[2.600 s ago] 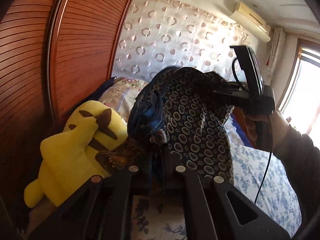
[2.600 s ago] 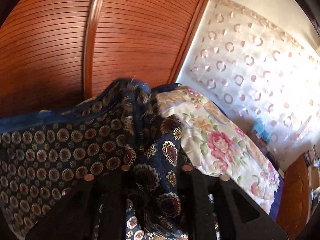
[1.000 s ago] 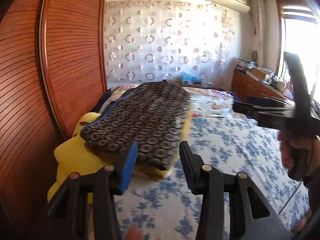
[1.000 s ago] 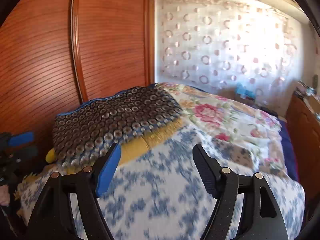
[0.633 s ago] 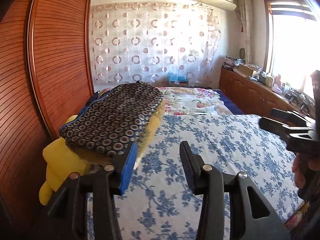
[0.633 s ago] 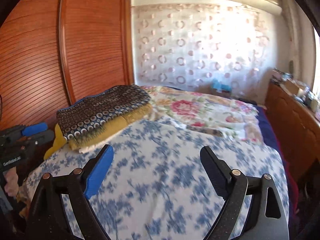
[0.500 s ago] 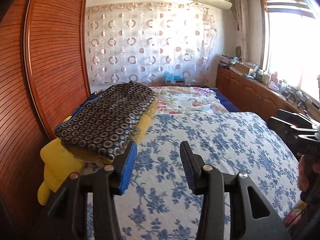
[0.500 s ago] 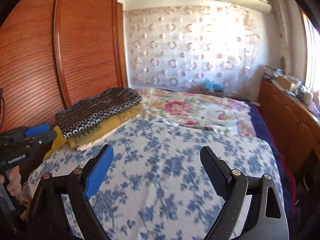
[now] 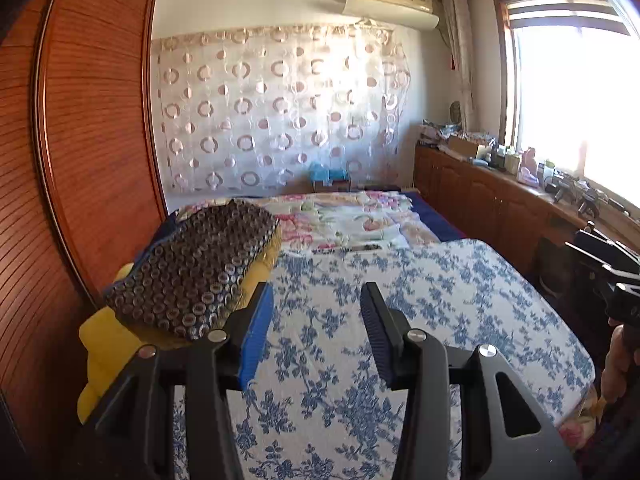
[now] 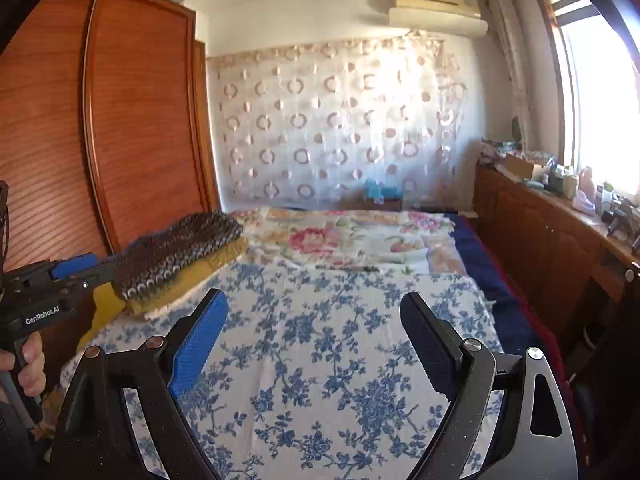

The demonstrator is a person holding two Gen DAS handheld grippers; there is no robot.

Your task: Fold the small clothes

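Folded clothes (image 9: 192, 276) lie in a flat rectangular stack at the edge of the bed nearest the wooden wardrobe (image 9: 92, 152): a dark fabric printed all over with small pale rings, with a blue hem along the wardrobe side. Under it sits a mustard-yellow layer (image 10: 200, 268) with a coarser weave, and under that a soft yellow plush toy (image 9: 100, 344) that bulges out past the stack's near corner.

My left gripper (image 9: 316, 320) is released, its jaws apart with nothing between them, one blue pad and one black ribbed pad over the sheet. It hangs just off the stack's near corner, on the side away from the wardrobe, not touching the cloth. My right gripper (image 10: 314, 344) is spread wider and is also empty, well apart from the stack and out over the middle of the bed.

Away from the wardrobe, the bed sheet (image 10: 320, 360) runs flat and smooth, white cotton with blue flower sprays, bare from the stack to its far edge. Beyond it, farther from the wardrobe's near end, lies a rumpled floral quilt (image 10: 352, 236) in pink and cream. The wardrobe's slatted doors stand close along the stack, leaving little room on that side.
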